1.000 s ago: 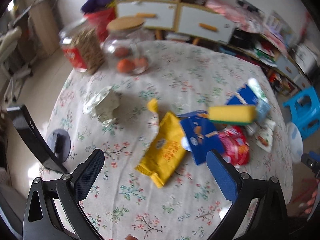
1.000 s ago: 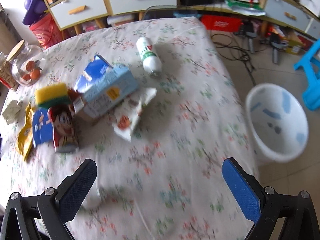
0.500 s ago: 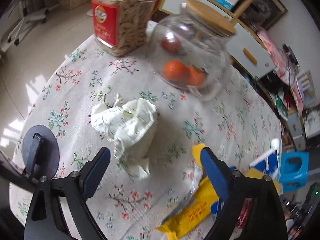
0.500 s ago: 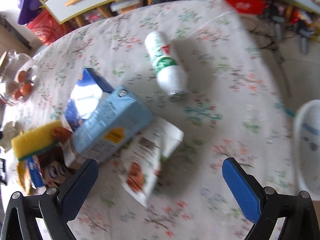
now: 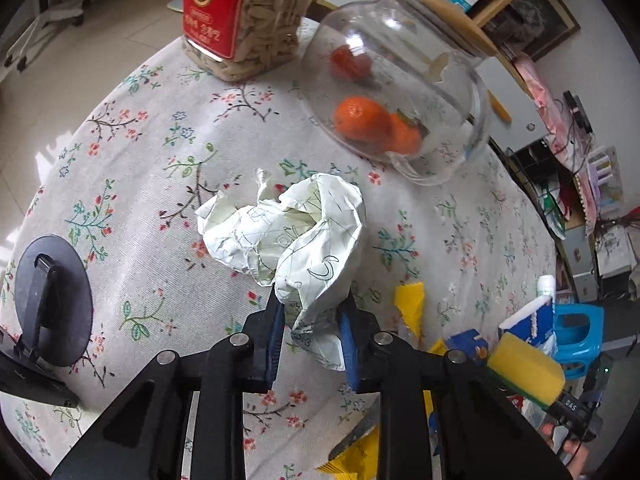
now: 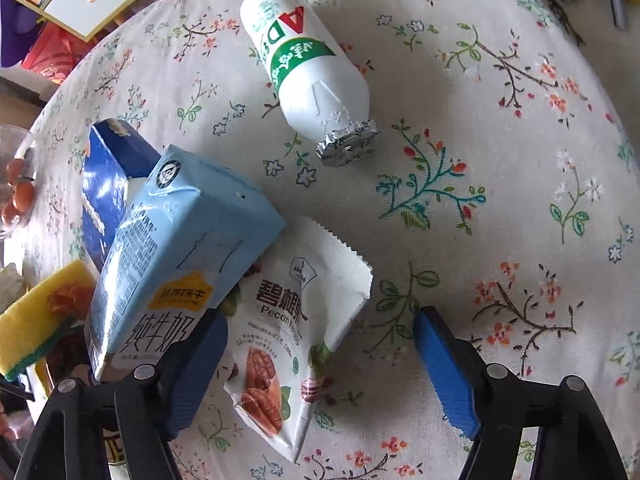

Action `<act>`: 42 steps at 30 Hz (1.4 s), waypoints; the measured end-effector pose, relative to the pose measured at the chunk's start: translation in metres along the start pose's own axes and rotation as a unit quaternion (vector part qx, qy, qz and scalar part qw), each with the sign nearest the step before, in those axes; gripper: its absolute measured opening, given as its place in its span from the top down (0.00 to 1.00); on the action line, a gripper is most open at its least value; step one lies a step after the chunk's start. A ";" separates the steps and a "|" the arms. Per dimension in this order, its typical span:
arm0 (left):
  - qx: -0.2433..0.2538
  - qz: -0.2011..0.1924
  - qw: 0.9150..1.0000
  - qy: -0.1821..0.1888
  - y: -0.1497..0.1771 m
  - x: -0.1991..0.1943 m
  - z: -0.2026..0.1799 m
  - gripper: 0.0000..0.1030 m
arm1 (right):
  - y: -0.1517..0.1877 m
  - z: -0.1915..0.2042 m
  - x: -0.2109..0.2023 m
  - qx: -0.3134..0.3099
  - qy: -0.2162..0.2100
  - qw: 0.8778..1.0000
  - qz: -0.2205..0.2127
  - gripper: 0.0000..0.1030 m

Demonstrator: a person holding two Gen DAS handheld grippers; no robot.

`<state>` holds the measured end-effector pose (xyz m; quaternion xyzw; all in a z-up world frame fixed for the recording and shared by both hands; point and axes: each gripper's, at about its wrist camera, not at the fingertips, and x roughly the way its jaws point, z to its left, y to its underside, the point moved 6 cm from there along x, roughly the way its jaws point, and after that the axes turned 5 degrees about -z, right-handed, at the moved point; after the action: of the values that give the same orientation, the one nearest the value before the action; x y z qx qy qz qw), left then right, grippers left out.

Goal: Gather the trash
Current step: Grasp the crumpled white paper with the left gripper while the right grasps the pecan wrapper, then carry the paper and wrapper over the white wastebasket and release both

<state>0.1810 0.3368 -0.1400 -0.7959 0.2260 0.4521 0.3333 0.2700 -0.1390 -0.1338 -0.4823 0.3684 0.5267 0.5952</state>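
Flowered cloth covers the round table (image 5: 152, 168), with cupboards and shelves behind it; at its far side stand a red-labelled jar of seeds (image 5: 240, 16) and a glass jar (image 5: 404, 96) holding oranges. Half a second ago the left gripper (image 5: 311, 322) hung with its blue pads wide apart on either side of the crumpled paper ball (image 5: 296, 236); now the pads have come together and pinch the near lower fold of that ball, which lies on the cloth in front of the glass jar. A black round stand (image 5: 50, 300) sits at the left edge; the yellow sponge (image 5: 526, 368) and a yellow wrapper (image 5: 408, 304) show to the right.

On the other side the right gripper (image 6: 316, 364) has dropped much closer to the table than a second ago, when the white bin on the floor was in view; its jaws are closing, not yet pressing on anything; the white pecan bag (image 6: 292, 344) lies flat between them, nearer the left pad. A light blue milk carton (image 6: 176, 264) leans across the bag's upper left corner, with a dark blue box (image 6: 108, 184) behind it; the white drink bottle (image 6: 304, 76) lies on its side further off, foil end towards the camera.
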 end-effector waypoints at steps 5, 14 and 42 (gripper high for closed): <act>-0.001 -0.009 1.000 0.026 0.004 -0.013 -0.011 0.75 | 0.005 0.004 0.000 -0.015 0.004 1.000 -0.005 0.25; 0.016 -0.022 0.997 0.074 0.019 -0.043 -0.041 0.75 | 0.017 0.008 -0.004 -0.045 0.022 0.999 -0.021 0.70; 0.228 0.013 0.955 0.187 0.177 -0.067 -0.279 0.75 | 0.027 -0.115 -0.114 0.048 -0.025 0.992 -0.117 0.93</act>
<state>0.1902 0.0161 -0.0357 -0.7661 0.3916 0.2354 0.4520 0.2320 -0.2809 -0.0611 -0.4796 0.3187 0.4471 0.6845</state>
